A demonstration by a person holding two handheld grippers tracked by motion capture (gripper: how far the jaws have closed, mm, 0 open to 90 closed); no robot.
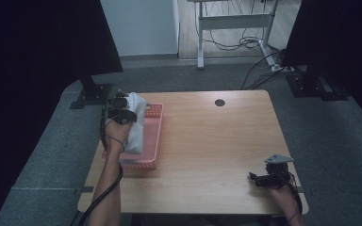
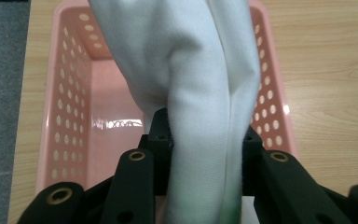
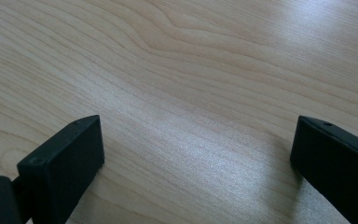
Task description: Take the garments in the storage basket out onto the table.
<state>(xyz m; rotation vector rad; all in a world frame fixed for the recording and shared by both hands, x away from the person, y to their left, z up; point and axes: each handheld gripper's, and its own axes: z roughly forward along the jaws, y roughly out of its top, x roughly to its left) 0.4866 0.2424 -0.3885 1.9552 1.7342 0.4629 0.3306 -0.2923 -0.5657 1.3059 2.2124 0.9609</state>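
left gripper (image 2: 200, 154) clamps the white folded cloth (image 2: 191, 79) above the pink perforated plastic basket (image 2: 70, 121); lift straight, clearing the rim. right gripper (image 3: 196, 154) rests wide open, empty, on the pale wooden table (image 3: 191, 70).

Lab or office, grey carpet (image 1: 179, 77), trailing cables (image 1: 245, 43), desk frame (image 1: 231, 21)

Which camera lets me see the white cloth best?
The left gripper view: the white cloth hangs close up, pinched in the left gripper over the pink basket. The high view shows it small and far off. The right gripper view looks at bare table.
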